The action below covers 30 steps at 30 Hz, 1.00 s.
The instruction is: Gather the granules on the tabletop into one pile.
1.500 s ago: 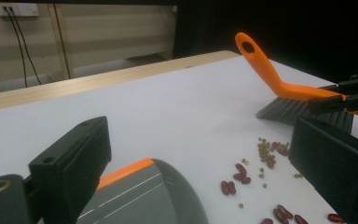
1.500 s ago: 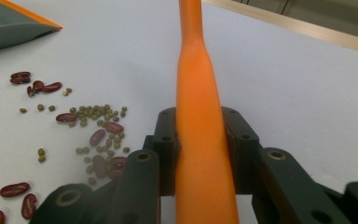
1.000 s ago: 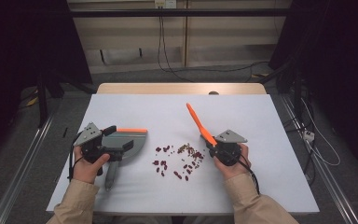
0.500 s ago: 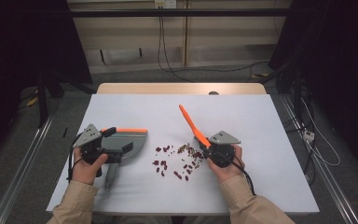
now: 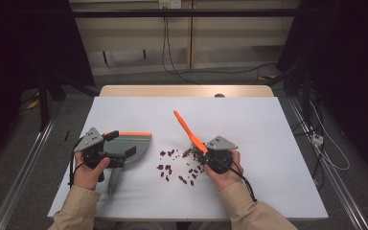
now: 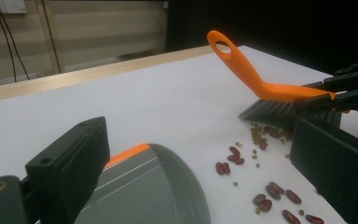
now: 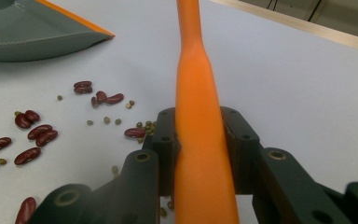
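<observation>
The right gripper (image 5: 205,154) is clamping its jaws tight around the orange brush (image 5: 188,132), whose long handle is slanting up and away toward the far left and ending in a hanging loop. In the left gripper view its dark bristles are resting on the table (image 5: 249,120) at the right edge of the spill. The beans (image 5: 175,165) are lying scattered between the two hands: glossy dark-red kidney beans mixed with what are probably small green ones, though they are too tiny to be sure. The left gripper (image 5: 106,152) is closing on the grey dustpan (image 5: 133,144) by its handle; the pan, trimmed with an orange lip, is sitting flat just left of the spill, its mouth facing the beans. The table is wearing a plain white top with a pale wooden strip along the far edge. Beyond it, cables are hanging down a light wall, and dark curtains are closing in both sides of the room.
</observation>
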Tool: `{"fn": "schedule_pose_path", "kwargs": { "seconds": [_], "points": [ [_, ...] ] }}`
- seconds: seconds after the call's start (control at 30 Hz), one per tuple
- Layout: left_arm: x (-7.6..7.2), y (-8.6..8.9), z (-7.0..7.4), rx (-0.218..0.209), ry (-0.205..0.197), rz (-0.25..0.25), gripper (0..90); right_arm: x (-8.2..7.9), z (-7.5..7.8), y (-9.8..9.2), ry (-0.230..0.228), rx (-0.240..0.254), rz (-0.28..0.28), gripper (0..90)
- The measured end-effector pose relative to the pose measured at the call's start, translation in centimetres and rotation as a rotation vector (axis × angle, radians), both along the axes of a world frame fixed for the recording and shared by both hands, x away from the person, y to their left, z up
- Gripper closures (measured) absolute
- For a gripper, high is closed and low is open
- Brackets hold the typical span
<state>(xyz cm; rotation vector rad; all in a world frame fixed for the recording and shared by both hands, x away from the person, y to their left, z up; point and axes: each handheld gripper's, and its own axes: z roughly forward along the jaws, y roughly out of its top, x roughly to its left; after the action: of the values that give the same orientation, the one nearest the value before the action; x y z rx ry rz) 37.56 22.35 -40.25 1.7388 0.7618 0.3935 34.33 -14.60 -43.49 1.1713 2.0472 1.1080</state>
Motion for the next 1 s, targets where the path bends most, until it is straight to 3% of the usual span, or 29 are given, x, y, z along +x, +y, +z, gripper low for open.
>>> {"fn": "schedule_pose_path", "kwargs": {
  "seconds": [0.33, 0.83, 1.0],
  "points": [
    [0.1, -0.1, -0.1, 0.007, 0.002, -0.005, 4.8, -0.2, 0.0, 0.6, -0.001, -0.004, 0.029, 70.0],
    [0.0, 0.0, -0.1, 0.007, 0.0, -0.003, 4.8, -0.5, 0.1, 1.6, 0.012, 0.028, 0.083, 70.0],
    [0.0, 0.0, -0.1, 0.005, 0.001, -0.003, 4.8, -0.6, 0.2, 2.0, 0.005, 0.01, 0.097, 70.0]
  ]
}}
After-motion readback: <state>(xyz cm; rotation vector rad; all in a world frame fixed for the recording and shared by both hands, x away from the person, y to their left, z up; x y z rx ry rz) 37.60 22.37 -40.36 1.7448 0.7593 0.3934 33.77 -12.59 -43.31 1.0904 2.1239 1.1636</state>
